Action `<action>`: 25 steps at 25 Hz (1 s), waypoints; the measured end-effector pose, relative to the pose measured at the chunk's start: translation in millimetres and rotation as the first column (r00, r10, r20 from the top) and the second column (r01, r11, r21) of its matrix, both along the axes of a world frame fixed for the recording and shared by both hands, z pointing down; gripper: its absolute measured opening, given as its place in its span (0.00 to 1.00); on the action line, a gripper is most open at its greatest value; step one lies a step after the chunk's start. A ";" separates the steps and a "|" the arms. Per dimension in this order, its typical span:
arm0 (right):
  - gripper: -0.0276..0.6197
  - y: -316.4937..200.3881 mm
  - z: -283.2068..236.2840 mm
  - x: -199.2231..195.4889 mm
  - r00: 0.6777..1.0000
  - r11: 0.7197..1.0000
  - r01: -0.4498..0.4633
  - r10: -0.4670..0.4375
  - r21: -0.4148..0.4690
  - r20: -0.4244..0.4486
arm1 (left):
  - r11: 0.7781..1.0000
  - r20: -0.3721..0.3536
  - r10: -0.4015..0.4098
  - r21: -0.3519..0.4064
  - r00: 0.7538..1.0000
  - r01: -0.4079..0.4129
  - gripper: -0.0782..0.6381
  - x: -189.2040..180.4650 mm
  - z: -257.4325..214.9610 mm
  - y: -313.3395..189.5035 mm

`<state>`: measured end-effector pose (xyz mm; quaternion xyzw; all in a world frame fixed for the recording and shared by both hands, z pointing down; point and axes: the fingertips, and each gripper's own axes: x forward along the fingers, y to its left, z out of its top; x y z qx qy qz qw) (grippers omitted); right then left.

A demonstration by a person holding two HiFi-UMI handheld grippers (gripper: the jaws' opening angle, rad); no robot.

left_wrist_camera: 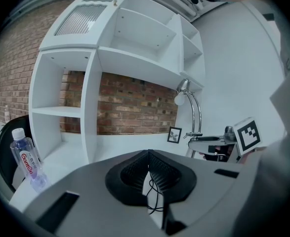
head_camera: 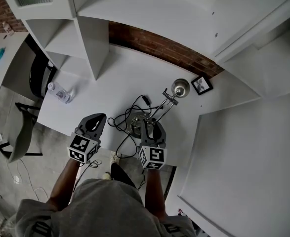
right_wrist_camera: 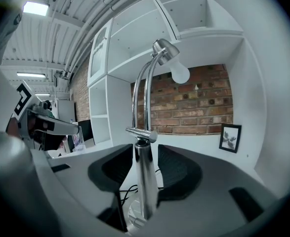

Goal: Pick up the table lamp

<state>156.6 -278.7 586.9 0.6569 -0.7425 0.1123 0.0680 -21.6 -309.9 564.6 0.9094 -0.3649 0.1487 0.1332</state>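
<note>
table lamp (right_wrist_camera: pixel 144 181): shiny chrome metal | wall (right_wrist_camera: pixel 199 102): rough brick | bottle (left_wrist_camera: pixel 27 158): clear plastic

Sitting on the white desk (head_camera: pixel 115 78) — one table lamp (head_camera: pixel 169 98), one water bottle (head_camera: pixel 60 93), one framed picture (head_camera: pixel 202 84), one black cable (head_camera: pixel 125 120). Two grippers showing: left gripper (head_camera: pixel 98 118), right gripper (head_camera: pixel 149 124).

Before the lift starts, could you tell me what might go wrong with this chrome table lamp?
The smooth chrome lamp stem stands between the open jaws of the right hand-held gripper; gripped low, the lamp could slip or tip towards its round metal head.
The black cord lies in loops nearby; it may snag or drag.
The small black picture frame stands close to the head and could be knocked.
</note>
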 end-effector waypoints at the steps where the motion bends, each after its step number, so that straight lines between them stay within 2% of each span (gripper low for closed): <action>1: 0.28 -2.0 0.8 -0.1 1.000 1.000 0.003 -0.003 -0.001 0.000 | 1.000 -0.001 -0.003 0.001 1.000 0.003 0.12 -0.2 -0.3 -2.3; 25: 0.28 -33.7 10.9 -2.8 1.000 1.000 0.028 -0.028 0.004 0.007 | 0.999 0.006 -0.048 -0.024 0.999 0.048 0.12 -5.2 12.3 -24.9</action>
